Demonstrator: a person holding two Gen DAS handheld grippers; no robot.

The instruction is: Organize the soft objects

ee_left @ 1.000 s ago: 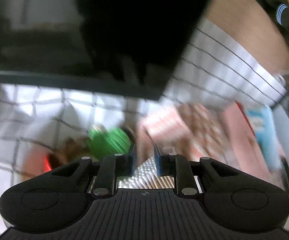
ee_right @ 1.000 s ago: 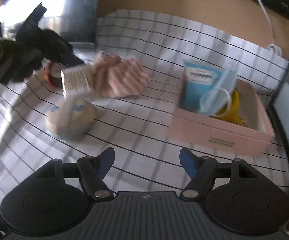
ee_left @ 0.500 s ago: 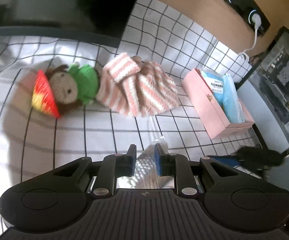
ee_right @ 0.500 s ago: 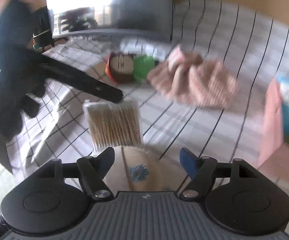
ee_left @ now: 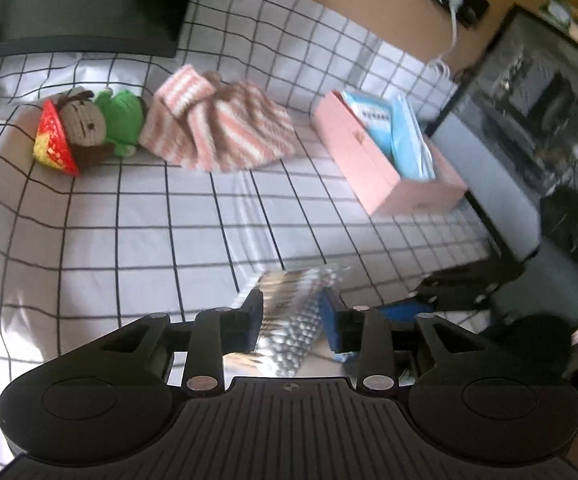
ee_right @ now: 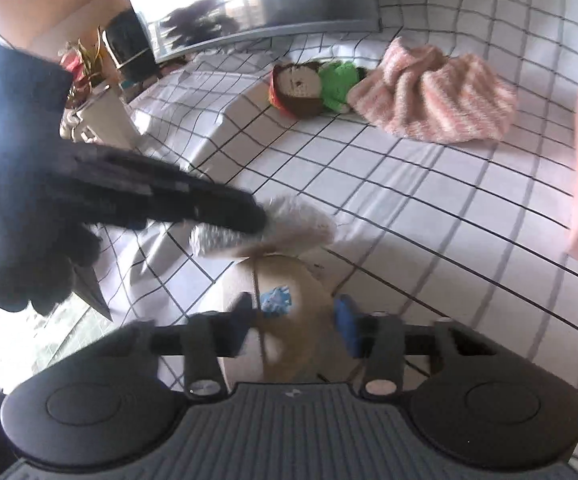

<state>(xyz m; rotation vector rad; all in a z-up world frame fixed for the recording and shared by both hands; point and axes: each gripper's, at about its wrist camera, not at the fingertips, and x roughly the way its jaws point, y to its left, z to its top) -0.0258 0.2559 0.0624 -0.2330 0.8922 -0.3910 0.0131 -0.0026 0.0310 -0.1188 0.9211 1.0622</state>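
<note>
My left gripper [ee_left: 293, 320] hangs low over the checked cloth near the front. Its jaws are opening, and a clear pack of cotton swabs [ee_left: 285, 300] sits loose and blurred between them. In the right wrist view the same swab pack [ee_right: 305, 216] shows at the tip of the left gripper's black fingers [ee_right: 209, 208]. Just below it, my right gripper [ee_right: 295, 320] has shut on a beige round pack [ee_right: 285, 276] with a blue label. Further back lie a knitted doll [ee_left: 85, 128] in green and a pink striped knit cloth [ee_left: 217, 128].
A pink box [ee_left: 389, 184] holding blue packets [ee_left: 405, 136] stands at the right. A dark screen [ee_left: 81, 4] lines the back, and a black cabinet [ee_left: 549, 100] stands past the right edge. A gloved hand [ee_right: 21, 200] and a plant [ee_right: 85, 60] fill the left.
My left gripper swung away from the dark screen toward the front right, and its jaws widened around the swab pack. My right gripper turned left, dropped over the beige pack and narrowed onto it.
</note>
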